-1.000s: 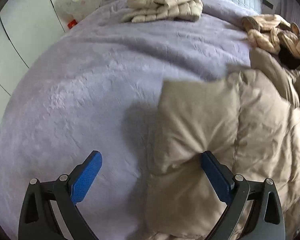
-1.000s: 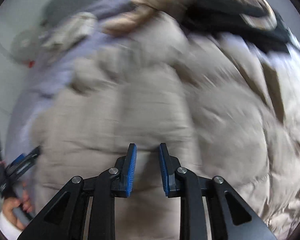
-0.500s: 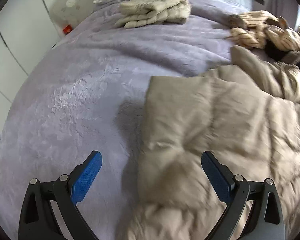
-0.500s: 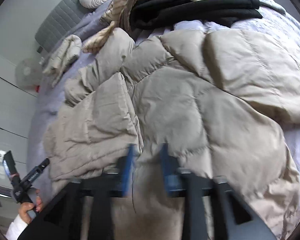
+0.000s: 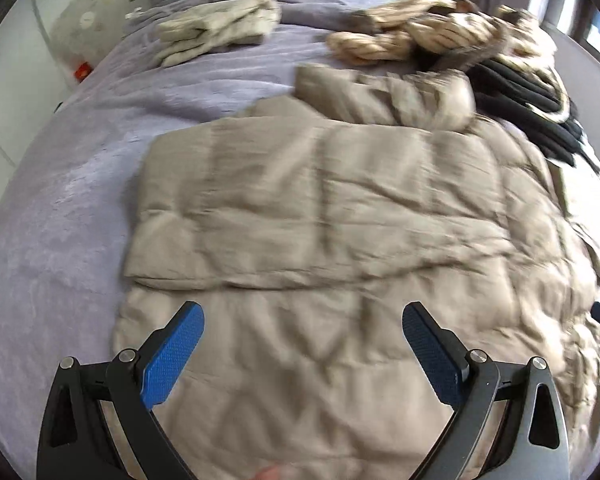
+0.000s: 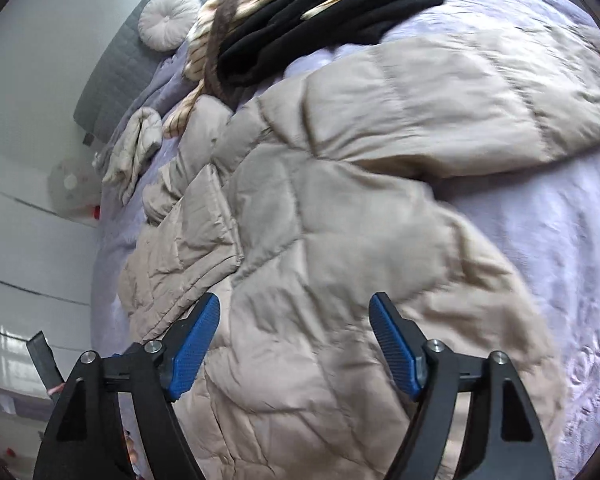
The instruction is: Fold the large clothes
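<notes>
Both the left gripper and right gripper (each spread wide) hover over the beige puffer coat.

Beige quilted puffer coat, stitched in padded panels, on lavender embossed bed cover. Cream folded quilted garment near headboard edge of bed. Tan-and-cream striped knit beside black garment with cream trim. White round pleated cushion against grey quilted headboard. Gripper pads blue, frames black.
</notes>
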`<state>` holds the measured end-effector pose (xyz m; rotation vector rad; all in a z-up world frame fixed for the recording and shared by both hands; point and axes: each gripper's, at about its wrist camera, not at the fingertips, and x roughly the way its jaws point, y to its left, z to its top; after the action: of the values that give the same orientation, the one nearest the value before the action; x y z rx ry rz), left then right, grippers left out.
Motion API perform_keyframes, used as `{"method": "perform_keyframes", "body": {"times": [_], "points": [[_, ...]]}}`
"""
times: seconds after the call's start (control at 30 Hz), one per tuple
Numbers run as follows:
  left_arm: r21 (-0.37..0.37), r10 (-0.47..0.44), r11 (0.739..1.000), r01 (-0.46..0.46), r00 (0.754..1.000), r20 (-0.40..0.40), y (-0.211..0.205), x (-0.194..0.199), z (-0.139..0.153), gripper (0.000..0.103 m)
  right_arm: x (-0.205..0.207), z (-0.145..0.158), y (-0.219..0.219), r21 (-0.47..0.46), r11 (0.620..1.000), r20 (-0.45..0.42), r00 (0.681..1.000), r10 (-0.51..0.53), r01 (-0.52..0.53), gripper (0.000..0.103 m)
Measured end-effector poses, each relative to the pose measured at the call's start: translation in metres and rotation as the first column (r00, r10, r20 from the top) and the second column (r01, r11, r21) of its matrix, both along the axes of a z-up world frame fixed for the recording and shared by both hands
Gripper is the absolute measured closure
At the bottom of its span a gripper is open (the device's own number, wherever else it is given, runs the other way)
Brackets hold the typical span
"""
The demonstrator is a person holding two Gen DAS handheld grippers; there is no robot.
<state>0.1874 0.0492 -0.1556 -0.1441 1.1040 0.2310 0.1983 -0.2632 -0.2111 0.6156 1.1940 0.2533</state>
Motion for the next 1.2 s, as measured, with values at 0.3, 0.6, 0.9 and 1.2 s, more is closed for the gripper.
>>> {"method": "perform_keyframes", "body": {"times": [0.3, 0.6, 0.9, 1.2], "points": [[0.018, -0.113, 0.993, 0.113, 0.994, -0.002, -0.076, 0.012, 0.006, 0.002, -0.018, -0.005, -0.075, 0.019, 0.992, -0.022, 0.992, -0.121, 0.121, 0.010], [0.035, -0.196, 0.980, 0.196, 0.981, -0.004, -0.131, 0.026, 0.011, 0.002, -0.021, -0.011, -0.136, 0.083, 0.968, -0.016, 0.971, -0.237, 0.238, 0.000], [0.036, -0.256, 0.966, 0.257, 0.966, -0.036, -0.170, 0.042, 0.018, 0.002, -0.020, -0.020, -0.210, 0.151, 0.918, -0.061, 0.930, -0.362, 0.367, 0.000], [0.029, -0.316, 0.948, 0.318, 0.947, -0.060, -0.212, 0.057, 0.013, 0.002, -0.032, -0.038, -0.282, 0.186, 0.848, -0.103, 0.868, -0.486, 0.496, 0.000]]}}
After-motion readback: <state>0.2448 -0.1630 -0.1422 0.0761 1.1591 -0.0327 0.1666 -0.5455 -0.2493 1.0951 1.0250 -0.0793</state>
